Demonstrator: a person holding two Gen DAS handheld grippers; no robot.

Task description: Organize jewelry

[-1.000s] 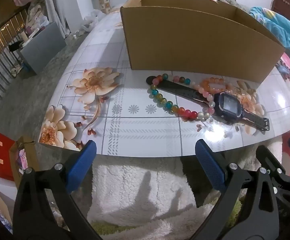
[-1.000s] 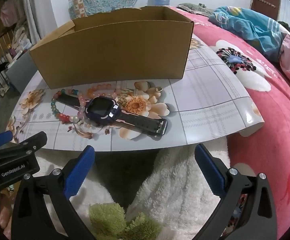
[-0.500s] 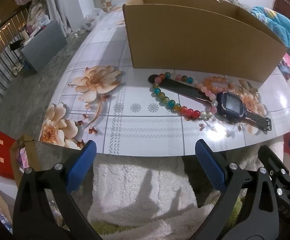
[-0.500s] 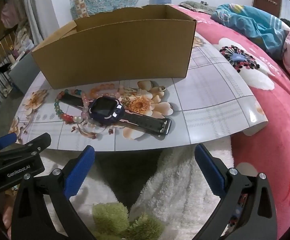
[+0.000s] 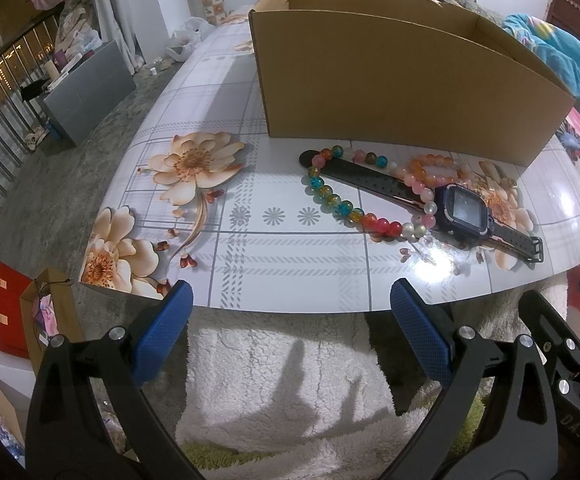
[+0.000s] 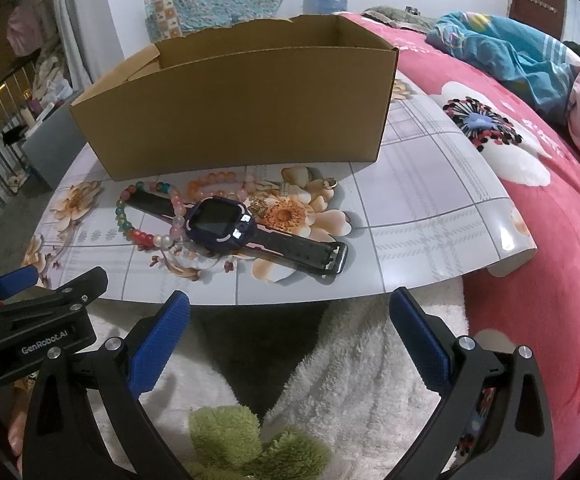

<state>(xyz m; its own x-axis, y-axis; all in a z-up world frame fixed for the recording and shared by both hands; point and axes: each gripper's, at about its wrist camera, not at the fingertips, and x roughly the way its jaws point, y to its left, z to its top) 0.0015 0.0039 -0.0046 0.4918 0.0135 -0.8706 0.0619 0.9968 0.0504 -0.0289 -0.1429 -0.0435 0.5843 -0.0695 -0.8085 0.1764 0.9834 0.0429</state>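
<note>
A dark smartwatch (image 5: 463,210) (image 6: 220,222) with a black strap lies on the flowered board (image 5: 290,248) (image 6: 409,216). A multicoloured bead bracelet (image 5: 335,200) (image 6: 130,228) and an orange-pink bead bracelet (image 5: 429,170) (image 6: 214,182) overlap it. Small gold pieces (image 6: 286,190) lie near the watch. An open cardboard box (image 5: 401,92) (image 6: 242,120) stands just behind them. My left gripper (image 5: 290,332) hangs open before the board's near edge, holding nothing. My right gripper (image 6: 290,332) is likewise open and short of the board.
The board rests on a red flowered bedspread (image 6: 549,260), with a white fleece blanket (image 5: 282,380) below its near edge. A blue blanket (image 6: 509,52) lies at the far right. Floor, a grey box (image 5: 86,88) and paper bags (image 5: 18,312) are to the left.
Both grippers have edged a little forward and upward, so the box and jewelry sit slightly lower and nearer in view. Nothing on the board has moved.
</note>
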